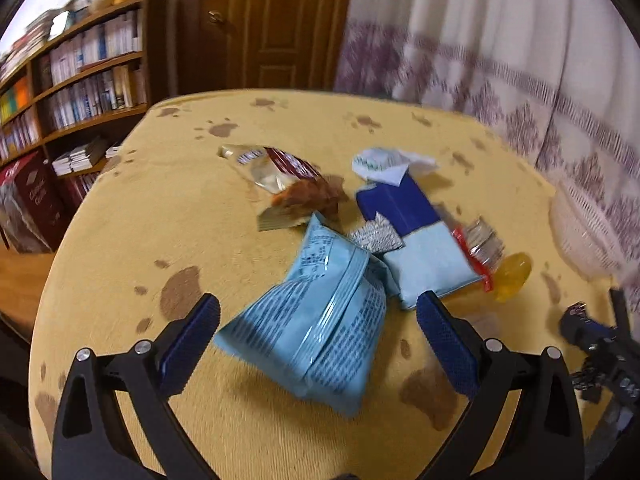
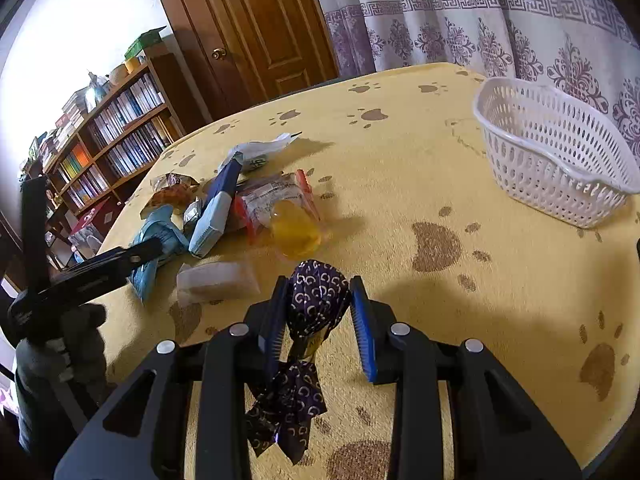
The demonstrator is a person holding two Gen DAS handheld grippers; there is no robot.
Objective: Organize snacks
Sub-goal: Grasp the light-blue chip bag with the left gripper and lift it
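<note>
A pile of snacks lies on the yellow paw-print tablecloth (image 1: 120, 240). My left gripper (image 1: 318, 312) is open, its fingers either side of a light blue snack bag (image 1: 316, 320) on the table. Behind it lie a blue and pale blue packet (image 1: 416, 236), a clear and red cookie pack (image 1: 280, 180) and a yellow jelly cup (image 1: 512, 276). My right gripper (image 2: 318, 300) is shut on a dark purple wrapped candy (image 2: 316, 300), held just above the tablecloth (image 2: 440, 340). The white plastic basket (image 2: 560, 152) stands at the far right, empty as far as I can see.
A frosted white packet (image 2: 216, 280) lies just left of my right gripper, with the jelly cup (image 2: 296, 228) beyond it. My left gripper (image 2: 104, 264) shows at the left of the right wrist view. Bookshelves (image 1: 72, 80), a wooden door (image 2: 248, 20) and curtains (image 2: 480, 20) surround the table.
</note>
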